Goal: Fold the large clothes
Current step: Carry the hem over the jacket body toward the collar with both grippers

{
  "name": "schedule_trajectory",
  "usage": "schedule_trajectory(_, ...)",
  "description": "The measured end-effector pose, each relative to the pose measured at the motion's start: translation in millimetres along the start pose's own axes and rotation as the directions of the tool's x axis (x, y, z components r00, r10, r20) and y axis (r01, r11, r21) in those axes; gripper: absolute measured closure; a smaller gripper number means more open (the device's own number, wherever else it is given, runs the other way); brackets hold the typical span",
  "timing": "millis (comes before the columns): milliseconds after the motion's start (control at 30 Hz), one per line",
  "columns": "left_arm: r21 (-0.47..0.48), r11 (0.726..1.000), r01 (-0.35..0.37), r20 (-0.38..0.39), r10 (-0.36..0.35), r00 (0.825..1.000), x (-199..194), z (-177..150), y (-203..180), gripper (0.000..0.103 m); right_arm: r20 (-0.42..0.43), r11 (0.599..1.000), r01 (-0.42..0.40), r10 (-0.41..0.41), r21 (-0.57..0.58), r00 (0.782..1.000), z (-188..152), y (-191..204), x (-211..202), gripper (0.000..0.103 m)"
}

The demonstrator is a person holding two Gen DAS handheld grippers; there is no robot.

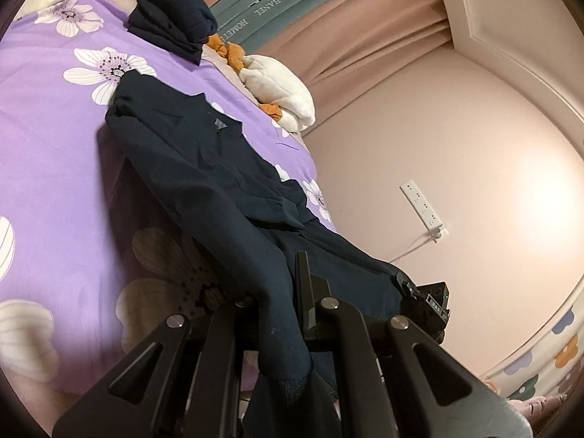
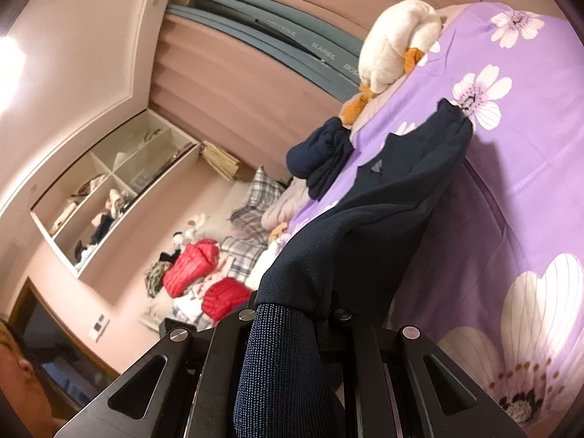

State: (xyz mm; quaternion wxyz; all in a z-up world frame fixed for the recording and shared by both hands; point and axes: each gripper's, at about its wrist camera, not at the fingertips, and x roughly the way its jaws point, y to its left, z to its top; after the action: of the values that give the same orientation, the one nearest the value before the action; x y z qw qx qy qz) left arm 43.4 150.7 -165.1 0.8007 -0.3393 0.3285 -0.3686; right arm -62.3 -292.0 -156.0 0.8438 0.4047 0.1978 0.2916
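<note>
We clamp left gripper (image 1: 288, 310) and right gripper (image 2: 292, 314) on navy jacket (image 1: 204, 168) sleeves; purple floral bedspread (image 1: 47, 138) lies beyond.

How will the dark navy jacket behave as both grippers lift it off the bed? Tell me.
Probably floppy: the navy jacket sags between the left gripper and right gripper. Likely light, since thin cuffs carry it. Its far end may drag across the purple sheet.

Jacket (image 1: 204, 168) lay stretched along the bedspread (image 1: 47, 146), near end lifted off it. Folded garment (image 1: 171, 33) sat beyond its collar. Stuffed toy (image 1: 281, 91) lay at the bed's edge, curtains (image 1: 365, 36) behind.
</note>
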Motion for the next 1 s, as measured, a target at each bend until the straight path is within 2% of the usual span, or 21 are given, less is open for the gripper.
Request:
schedule_trajectory(400, 0.045, 0.992, 0.115, 0.060, -0.117, 0.991, -38, -14, -44, 0.098, 0.029, 0.979, -0.146, 0.152, -0.139, 0.988, 2, 38, -20, 0.089)
schedule_trajectory(567, 0.089, 0.981, 0.173, 0.096, -0.181, 0.979, -56, -10, -65, 0.097, 0.060, 0.954, -0.225, 0.241, -0.196, 0.969, 5, 55, -28, 0.089)
schedule_trajectory(800, 0.134, 0.965, 0.225, 0.119, -0.241, 0.963, -65, 1, -77, 0.096, 0.080, 0.921, -0.256, 0.291, -0.292, 0.954, 11, 73, -32, 0.089)
schedule_trajectory(900, 0.118, 0.970, 0.212, 0.131, -0.227, 0.965, -62, 8, -70, 0.095, 0.092, 0.922, -0.244, 0.283, -0.301, 0.955, 16, 71, -27, 0.089)
schedule_trajectory(1000, 0.075, 0.980, 0.185, 0.138, -0.194, 0.971, -56, 17, -57, 0.095, 0.111, 0.940, -0.210, 0.247, -0.269, 0.963, 23, 59, -19, 0.089)
